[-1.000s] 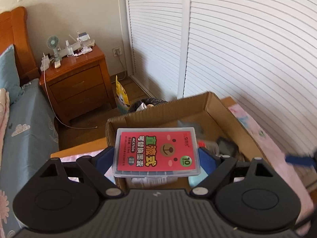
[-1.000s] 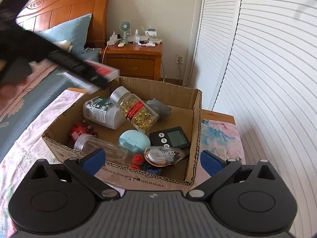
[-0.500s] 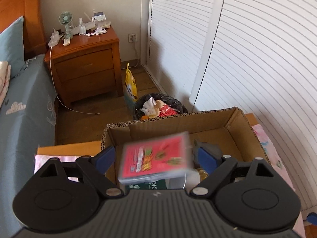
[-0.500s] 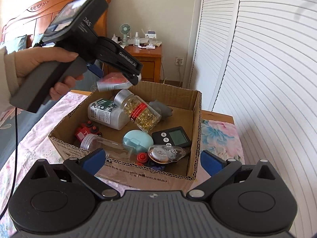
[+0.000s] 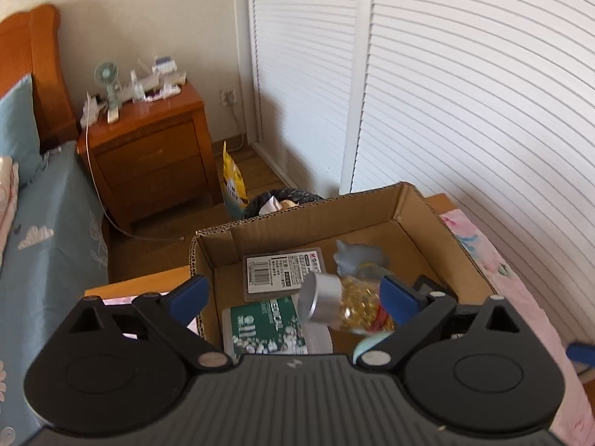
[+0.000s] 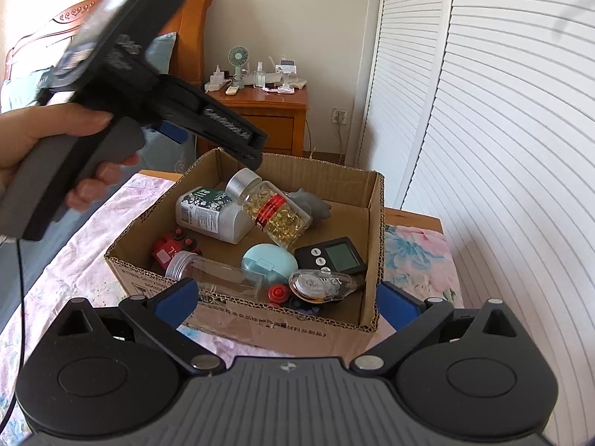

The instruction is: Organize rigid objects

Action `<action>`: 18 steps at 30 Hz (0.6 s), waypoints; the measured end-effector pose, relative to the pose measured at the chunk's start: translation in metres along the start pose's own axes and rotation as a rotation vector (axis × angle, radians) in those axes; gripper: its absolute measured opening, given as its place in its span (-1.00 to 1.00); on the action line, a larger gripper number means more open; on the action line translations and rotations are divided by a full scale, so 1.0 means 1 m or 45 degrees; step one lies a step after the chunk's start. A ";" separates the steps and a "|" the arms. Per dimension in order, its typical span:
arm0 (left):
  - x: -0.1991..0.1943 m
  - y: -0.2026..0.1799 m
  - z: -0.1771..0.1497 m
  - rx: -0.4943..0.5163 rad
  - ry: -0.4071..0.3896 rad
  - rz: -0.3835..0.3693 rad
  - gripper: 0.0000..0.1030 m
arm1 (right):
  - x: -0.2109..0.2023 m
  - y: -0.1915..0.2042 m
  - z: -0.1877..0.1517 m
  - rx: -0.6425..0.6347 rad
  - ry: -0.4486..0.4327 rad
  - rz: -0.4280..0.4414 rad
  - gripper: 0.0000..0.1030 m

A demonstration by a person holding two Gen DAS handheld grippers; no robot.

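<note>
Presently: flat plastic case (image 5: 284, 273) lying barcode side up on floor of cardboard box (image 5: 438, 219), far corner, beside capsule bottle (image 5: 346, 306). Left gripper (image 5: 293, 295) above, jaws opening, nothing between them. Right gripper (image 6: 286, 297) spread wide, empty, short of box front. Risk: low withdrawal clipping the tilted capsule bottle or the box wall, shifting contents. Advise lifting clear first.

Both wrist views look steeply down, sharing the cardboard box (image 5: 405, 200).
</note>
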State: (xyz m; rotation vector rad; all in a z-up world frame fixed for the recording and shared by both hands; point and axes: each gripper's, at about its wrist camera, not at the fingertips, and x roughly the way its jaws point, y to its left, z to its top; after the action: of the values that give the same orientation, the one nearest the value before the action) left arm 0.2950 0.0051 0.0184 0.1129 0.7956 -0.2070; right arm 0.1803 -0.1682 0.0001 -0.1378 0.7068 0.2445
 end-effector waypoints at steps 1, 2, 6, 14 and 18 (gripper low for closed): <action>-0.006 -0.001 -0.003 0.011 -0.013 0.002 0.93 | 0.000 0.000 0.000 0.009 0.014 -0.013 1.00; -0.013 -0.001 -0.007 0.018 -0.027 0.005 0.94 | -0.001 0.000 -0.001 0.019 0.028 -0.023 1.00; -0.041 -0.004 -0.027 0.039 -0.082 0.030 0.94 | -0.003 -0.001 -0.005 0.072 0.090 -0.049 1.00; -0.099 -0.011 -0.084 -0.021 -0.063 0.089 0.95 | -0.021 -0.004 -0.021 0.180 0.167 -0.138 1.00; -0.112 -0.017 -0.111 -0.096 -0.007 0.107 0.95 | -0.032 -0.002 -0.030 0.222 0.189 -0.187 1.00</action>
State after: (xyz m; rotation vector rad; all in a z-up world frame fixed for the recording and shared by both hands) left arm 0.1371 0.0239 0.0215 0.0747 0.7908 -0.0977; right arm 0.1392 -0.1822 -0.0013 -0.0411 0.8576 0.0319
